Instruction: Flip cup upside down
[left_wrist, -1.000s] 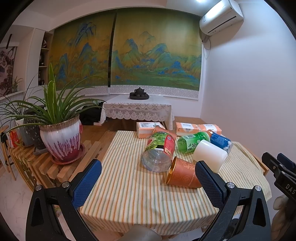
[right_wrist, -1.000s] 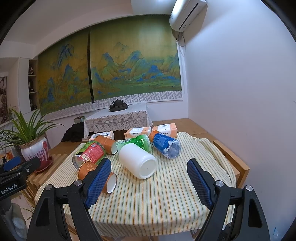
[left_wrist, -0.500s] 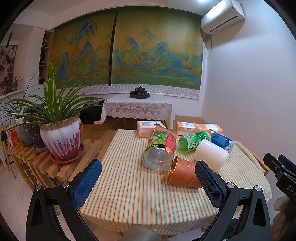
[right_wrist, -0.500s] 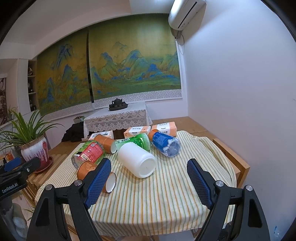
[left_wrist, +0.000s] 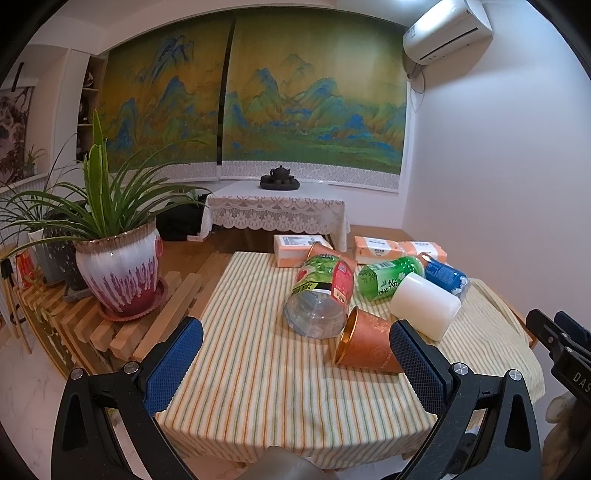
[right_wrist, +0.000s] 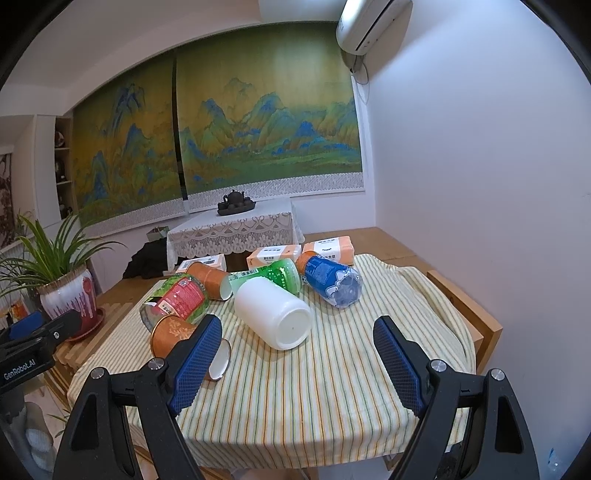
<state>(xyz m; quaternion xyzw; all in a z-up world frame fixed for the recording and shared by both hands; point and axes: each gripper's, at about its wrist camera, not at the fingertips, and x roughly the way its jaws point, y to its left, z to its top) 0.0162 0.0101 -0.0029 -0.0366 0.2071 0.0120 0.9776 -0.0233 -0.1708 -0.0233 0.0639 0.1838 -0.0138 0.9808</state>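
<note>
An orange paper cup (left_wrist: 369, 347) lies on its side on the striped tablecloth, its gold base toward the left wrist camera; in the right wrist view (right_wrist: 173, 334) its white mouth faces that camera, partly behind the left blue pad. A second orange cup (right_wrist: 208, 278) lies on its side further back. A white plastic cup (right_wrist: 275, 314) lies on its side at the centre and also shows in the left wrist view (left_wrist: 424, 306). My left gripper (left_wrist: 295, 363) is open and empty, short of the near cup. My right gripper (right_wrist: 295, 360) is open and empty, short of the white cup.
A clear bottle with red-green label (left_wrist: 319, 295), a green bottle (left_wrist: 388, 277) and a blue bottle (right_wrist: 332, 278) lie among the cups. Tissue packs (left_wrist: 376, 249) sit at the table's far edge. A potted plant (left_wrist: 118, 273) stands on a slatted bench to the left.
Both views have shifted only slightly; the objects sit a little lower in the left wrist view. Nothing on the table has moved and both grippers stay open.
</note>
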